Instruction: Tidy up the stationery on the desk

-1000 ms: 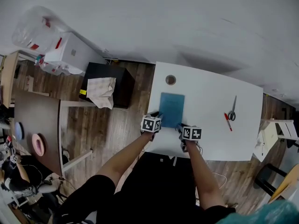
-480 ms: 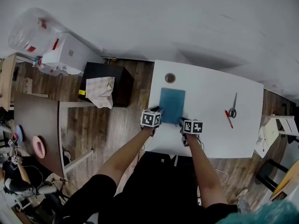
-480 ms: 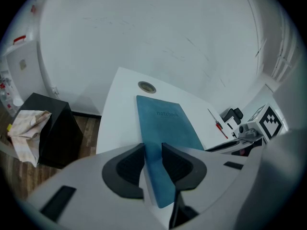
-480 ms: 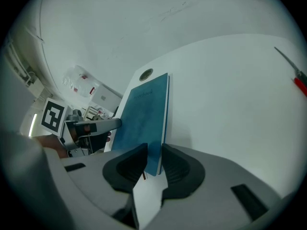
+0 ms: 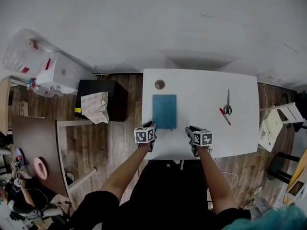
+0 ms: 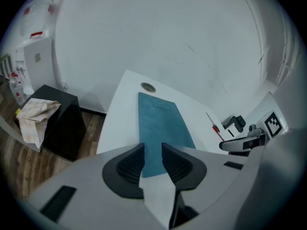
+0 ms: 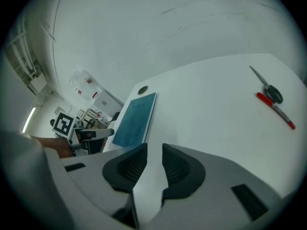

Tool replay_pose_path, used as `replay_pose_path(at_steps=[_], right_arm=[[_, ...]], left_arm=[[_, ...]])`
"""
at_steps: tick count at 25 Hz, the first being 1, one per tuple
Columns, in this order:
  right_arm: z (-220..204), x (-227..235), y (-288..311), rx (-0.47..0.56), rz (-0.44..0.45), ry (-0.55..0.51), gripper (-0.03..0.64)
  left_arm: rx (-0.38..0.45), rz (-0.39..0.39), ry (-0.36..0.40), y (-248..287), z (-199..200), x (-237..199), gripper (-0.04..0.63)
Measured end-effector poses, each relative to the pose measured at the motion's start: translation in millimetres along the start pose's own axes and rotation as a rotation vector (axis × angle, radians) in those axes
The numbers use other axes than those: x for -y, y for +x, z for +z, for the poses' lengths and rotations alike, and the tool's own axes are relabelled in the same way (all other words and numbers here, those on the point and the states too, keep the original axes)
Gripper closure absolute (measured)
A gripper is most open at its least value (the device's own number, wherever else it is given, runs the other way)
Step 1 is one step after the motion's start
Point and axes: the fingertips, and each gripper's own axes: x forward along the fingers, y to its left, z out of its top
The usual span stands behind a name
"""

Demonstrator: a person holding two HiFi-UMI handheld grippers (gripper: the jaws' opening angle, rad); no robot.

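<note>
Just beyond left claw (image 5: 152,125), teal notebook (image 5: 164,111), right claw (image 5: 190,129) beside, both narrowly parted, empty.

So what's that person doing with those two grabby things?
A person stands at the near edge of the white desk, holding a gripper in each hand. The left gripper is by the near left corner of the blue notebook. The right gripper is over bare desk to the notebook's right. Both have their jaws a little apart with nothing between them. The scissors and red pen lie together further right, with neither gripper near them.
</note>
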Motion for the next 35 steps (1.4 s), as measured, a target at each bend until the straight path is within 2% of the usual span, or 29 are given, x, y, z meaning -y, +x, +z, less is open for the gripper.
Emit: replay_pose_path(at_steps=[5,9,12,14,15,18,21,27,31,35], right_arm=[[2.7,59.1,-55.9,0.087,-0.017,0.056,0.511],[8.9,110.1,-91.9,0.130,-0.025,0.094,0.511],[17.4,153.3,-110.9,0.142,-0.065,0.088,0.511],[23.7,179.0,-119.2,0.141,-0.083,0.076,0.511],[25.8,190.9,-121.9,0.134,-0.094,0.057,0.511],[31.0,222.3,-123.7,0.085,-0.135,-0.051,0.511],[34.9,241.4,-116.7,0.028,-0.137,-0.156,0.511],[37.9,258.7,-97.8,-0.045,-0.113,-0.338,0.511],[32.6,263.3,-81.7,-0.100,-0.074,-0.384,0.511],[33.5,271.7,-76.9,-0.110,-0.069,-0.439,0.512]], left_arm=[[-0.007,-0.016,0.072,9.8,-28.5,38.4,0.486],[-0.003,-0.022,0.059,16.5,-40.7,80.8,0.487],[-0.002,-0.016,0.083,26.0,-42.8,113.7,0.499],[0.004,-0.053,0.081,33.6,-43.0,139.4,0.524],[0.008,-0.083,0.076,37.1,-43.3,153.8,0.549],[0.011,-0.142,0.093,47.0,-44.3,194.6,0.569],[0.008,-0.137,0.119,57.5,-45.5,225.3,0.575],[-0.021,-0.111,0.100,69.6,-60.9,257.2,0.575],[-0.027,-0.045,0.028,68.9,-76.5,256.6,0.575],[0.010,-0.022,-0.062,66.1,-78.8,265.9,0.575]])
